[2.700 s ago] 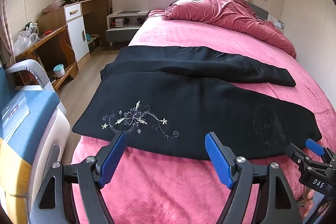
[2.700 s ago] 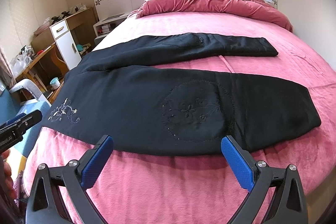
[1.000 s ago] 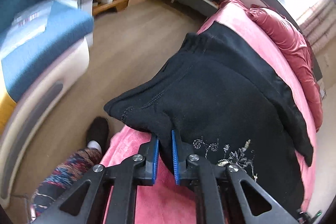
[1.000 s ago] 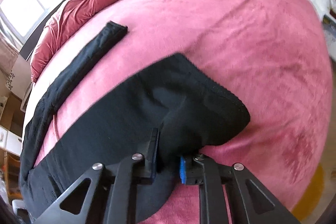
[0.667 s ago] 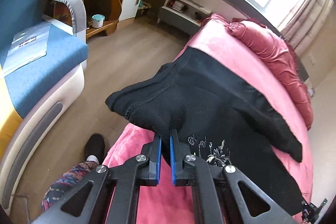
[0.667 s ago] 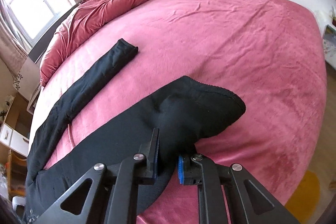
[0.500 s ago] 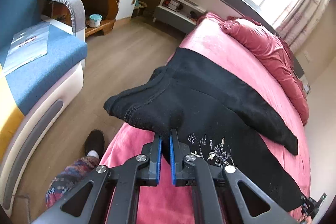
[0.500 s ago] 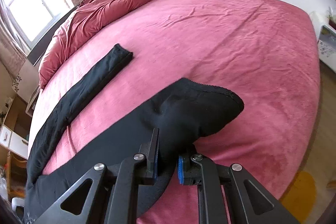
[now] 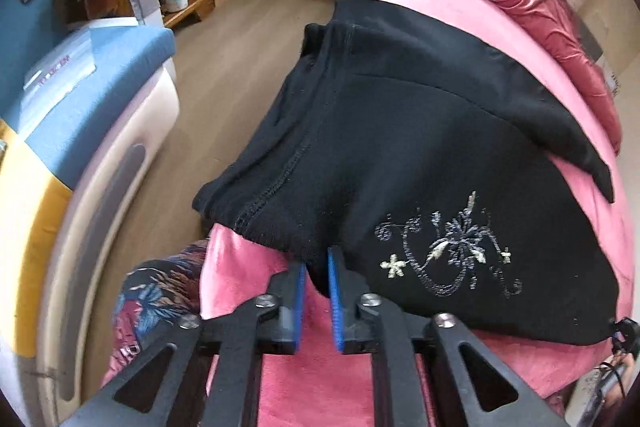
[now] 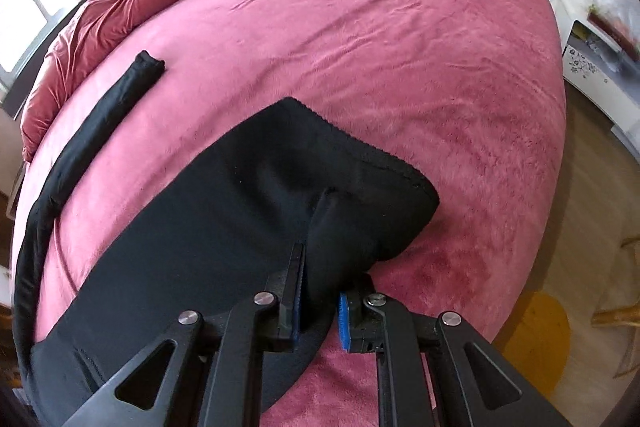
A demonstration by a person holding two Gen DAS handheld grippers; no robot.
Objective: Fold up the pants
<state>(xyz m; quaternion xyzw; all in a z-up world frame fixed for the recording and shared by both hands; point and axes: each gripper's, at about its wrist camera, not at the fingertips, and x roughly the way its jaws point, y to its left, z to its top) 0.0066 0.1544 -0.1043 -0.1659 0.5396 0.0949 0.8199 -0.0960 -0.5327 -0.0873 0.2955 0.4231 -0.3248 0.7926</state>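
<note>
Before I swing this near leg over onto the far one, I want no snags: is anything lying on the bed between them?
Nothing visible: only bare pink bedspread separates the near leg from the far leg.

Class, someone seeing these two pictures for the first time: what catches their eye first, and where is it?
The black pants spread across the pink bed, silver floral embroidery near the waist. The left gripper pinches the waistband edge, the right gripper the near leg's hem.

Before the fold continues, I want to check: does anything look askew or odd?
Nothing stands out. The left hand-held gripper pinches the waist edge of the black pants, and the right hand-held gripper pinches the hem.
</note>
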